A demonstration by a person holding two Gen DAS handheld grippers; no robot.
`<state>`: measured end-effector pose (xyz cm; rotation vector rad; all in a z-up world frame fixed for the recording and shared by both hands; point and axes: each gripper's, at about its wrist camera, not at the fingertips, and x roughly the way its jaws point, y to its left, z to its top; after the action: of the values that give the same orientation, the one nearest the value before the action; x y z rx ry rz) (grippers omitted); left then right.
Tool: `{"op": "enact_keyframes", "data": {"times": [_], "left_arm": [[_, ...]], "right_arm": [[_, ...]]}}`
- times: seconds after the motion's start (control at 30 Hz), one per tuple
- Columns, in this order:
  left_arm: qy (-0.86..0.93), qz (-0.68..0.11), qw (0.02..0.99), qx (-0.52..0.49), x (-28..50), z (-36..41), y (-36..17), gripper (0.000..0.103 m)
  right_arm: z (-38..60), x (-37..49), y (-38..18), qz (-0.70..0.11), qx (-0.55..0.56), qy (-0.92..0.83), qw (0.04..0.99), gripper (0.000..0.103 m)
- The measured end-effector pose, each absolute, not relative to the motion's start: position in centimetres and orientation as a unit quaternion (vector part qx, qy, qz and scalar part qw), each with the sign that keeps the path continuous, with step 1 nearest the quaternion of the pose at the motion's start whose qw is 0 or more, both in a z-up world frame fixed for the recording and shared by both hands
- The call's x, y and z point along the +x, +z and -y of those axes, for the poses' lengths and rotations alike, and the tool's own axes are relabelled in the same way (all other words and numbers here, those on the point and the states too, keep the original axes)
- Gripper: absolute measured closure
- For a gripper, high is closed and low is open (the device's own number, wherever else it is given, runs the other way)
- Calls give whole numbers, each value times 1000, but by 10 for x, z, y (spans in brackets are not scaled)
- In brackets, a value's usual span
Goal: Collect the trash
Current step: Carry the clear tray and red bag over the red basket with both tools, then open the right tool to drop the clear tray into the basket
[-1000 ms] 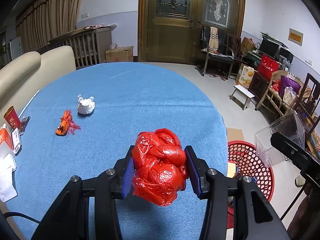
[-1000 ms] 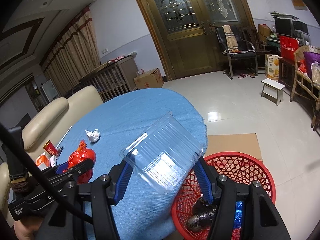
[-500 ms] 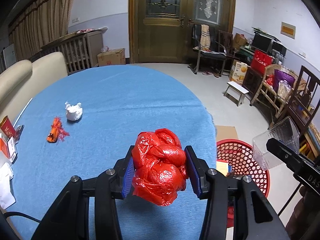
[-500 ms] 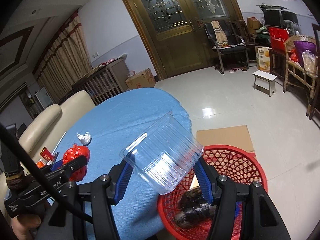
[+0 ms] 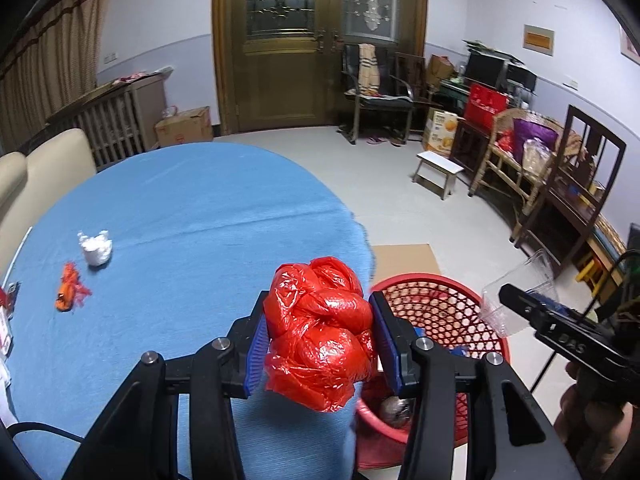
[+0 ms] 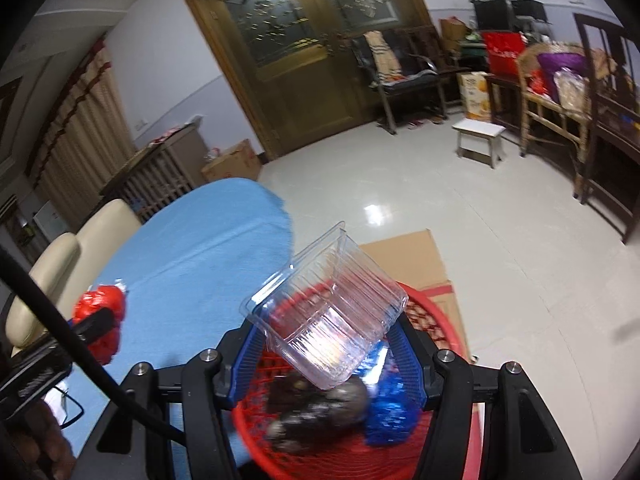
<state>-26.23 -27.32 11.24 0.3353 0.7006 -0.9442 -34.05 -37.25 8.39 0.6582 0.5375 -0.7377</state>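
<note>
Blue table edge sits just beside the red mesh basket on open floor. Right gripper clamps a clear ribbed plastic tub, tilted, over the basket. Left gripper pinches a crumpled glossy red bag at the table edge.

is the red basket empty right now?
No: the right wrist view shows the red basket already holding dark crumpled trash and a blue wrapper under the clear plastic container.
</note>
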Motion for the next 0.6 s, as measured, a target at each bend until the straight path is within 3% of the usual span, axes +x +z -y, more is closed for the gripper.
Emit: {"op": "enact_keyframes", "data": {"times": [0.5, 0.6], "left_arm": [[-467, -345, 795, 174, -273, 299, 96, 54], [-472, -347, 791, 178, -277, 303, 92, 54]], "right_arm": [[390, -331, 27, -358, 342, -308, 813, 36], [396, -336, 19, -367, 370, -298, 800, 24]]}}
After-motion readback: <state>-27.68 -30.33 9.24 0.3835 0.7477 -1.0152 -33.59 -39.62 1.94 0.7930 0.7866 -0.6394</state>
